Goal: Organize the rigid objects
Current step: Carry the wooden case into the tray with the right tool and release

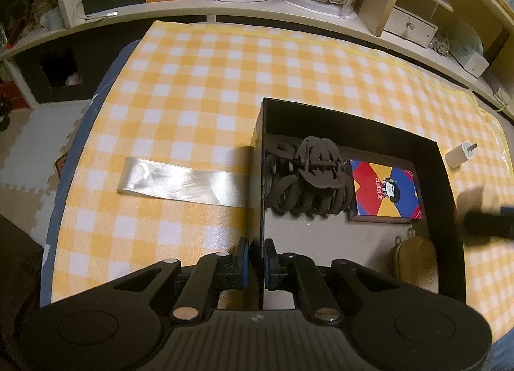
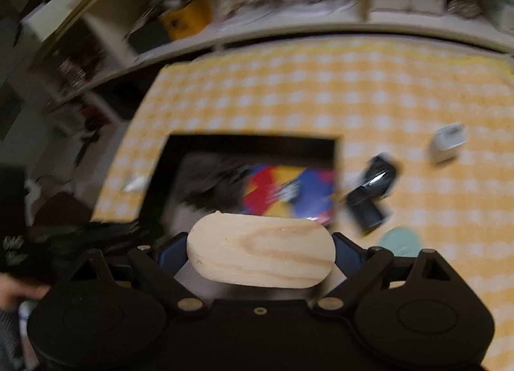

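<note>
A black open box (image 1: 257, 159) sits on the yellow checked cloth (image 1: 225, 82). Inside lie a dark hair claw (image 1: 316, 168), a red-blue-yellow card box (image 1: 385, 191) and a tan pouch (image 1: 414, 261). My left gripper (image 1: 255, 252) is shut on the box's left wall near the front corner. In the blurred right wrist view, my right gripper (image 2: 260, 247) is shut on a pale oval wooden block (image 2: 260, 261), held wide above the box's (image 2: 250, 143) near side. The card box (image 2: 289, 191) and hair claw (image 2: 212, 181) show beneath it.
A shiny satin strip (image 1: 183, 183) lies left of the box. A white charger (image 1: 461, 154) lies to its right. A black glossy object (image 2: 372, 191) and a teal round thing (image 2: 400, 241) also lie on that side. Shelves (image 1: 257, 8) line the table's far edge.
</note>
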`<state>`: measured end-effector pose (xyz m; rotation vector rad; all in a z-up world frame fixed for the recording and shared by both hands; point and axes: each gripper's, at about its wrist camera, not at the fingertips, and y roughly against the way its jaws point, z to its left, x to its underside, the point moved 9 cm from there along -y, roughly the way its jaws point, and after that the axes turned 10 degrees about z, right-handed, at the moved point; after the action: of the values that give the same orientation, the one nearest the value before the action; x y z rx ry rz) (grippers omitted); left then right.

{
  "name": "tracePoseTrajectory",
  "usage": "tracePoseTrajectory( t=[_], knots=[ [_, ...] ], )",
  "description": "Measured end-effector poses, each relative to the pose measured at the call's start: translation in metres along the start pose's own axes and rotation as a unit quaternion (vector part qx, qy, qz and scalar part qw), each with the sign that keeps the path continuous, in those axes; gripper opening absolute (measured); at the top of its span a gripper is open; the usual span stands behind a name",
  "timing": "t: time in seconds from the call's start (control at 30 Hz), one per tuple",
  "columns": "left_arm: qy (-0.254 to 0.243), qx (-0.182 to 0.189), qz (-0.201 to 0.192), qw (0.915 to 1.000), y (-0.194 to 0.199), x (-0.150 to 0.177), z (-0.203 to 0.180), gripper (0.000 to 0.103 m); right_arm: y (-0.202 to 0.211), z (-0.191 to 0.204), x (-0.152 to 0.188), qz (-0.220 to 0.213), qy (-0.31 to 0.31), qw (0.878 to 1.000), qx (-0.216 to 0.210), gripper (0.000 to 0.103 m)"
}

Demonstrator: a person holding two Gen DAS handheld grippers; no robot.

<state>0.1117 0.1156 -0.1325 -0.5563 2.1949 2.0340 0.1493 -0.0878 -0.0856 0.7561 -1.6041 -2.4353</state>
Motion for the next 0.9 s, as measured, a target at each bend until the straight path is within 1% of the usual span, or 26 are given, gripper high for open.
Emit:
tracePoseTrajectory(
  t=[0.07, 0.13, 0.17, 0.2, 0.23, 0.27, 0.33, 0.5, 0.7, 0.9],
  knots=[
    [0.004, 0.005, 0.001, 1.0000, 0.000, 0.000, 0.001, 0.010, -0.012, 0.019, 0.006, 0.015, 0.004, 1.000, -0.006, 0.093],
    [0.005, 0.007, 0.002, 1.0000, 0.000, 0.000, 0.001, 0.010, -0.024, 0.030, 0.010, 0.024, 0.002, 1.000, -0.001, 0.093],
    [0.005, 0.008, 0.002, 1.0000, 0.000, 0.000, 0.001, 0.010, -0.027, 0.033, 0.010, 0.021, -0.011, 1.000, -0.007, 0.093],
    [0.006, 0.009, 0.002, 0.9999, 0.000, 0.000, 0.002, 0.013, -0.030, 0.034, 0.009, 0.020, -0.020, 0.999, -0.019, 0.093],
    [0.016, 0.011, 0.005, 0.9998, -0.001, 0.000, 0.006, 0.013, -0.031, 0.036, 0.008, 0.020, -0.024, 0.999, -0.025, 0.093],
    [0.028, 0.027, 0.009, 0.9992, -0.002, -0.001, 0.008, 0.013, -0.031, 0.038, 0.007, 0.016, -0.025, 0.999, -0.024, 0.093],
    [0.039, 0.040, 0.012, 0.9983, -0.002, -0.001, 0.010, 0.013, -0.030, 0.040, 0.006, 0.007, -0.014, 1.000, -0.015, 0.093],
    [0.030, 0.037, 0.011, 0.9988, -0.001, -0.001, 0.006, 0.013, -0.032, 0.033, 0.013, 0.015, -0.003, 1.000, -0.005, 0.093],
    [0.024, 0.037, 0.016, 0.9989, -0.002, -0.004, 0.006, 0.013, -0.043, 0.046, 0.018, 0.014, 0.017, 1.000, 0.005, 0.093],
    [0.008, 0.037, 0.021, 0.9990, -0.005, -0.010, 0.005, 0.013, -0.056, 0.052, 0.017, 0.010, 0.002, 1.000, 0.001, 0.093]
  ],
)
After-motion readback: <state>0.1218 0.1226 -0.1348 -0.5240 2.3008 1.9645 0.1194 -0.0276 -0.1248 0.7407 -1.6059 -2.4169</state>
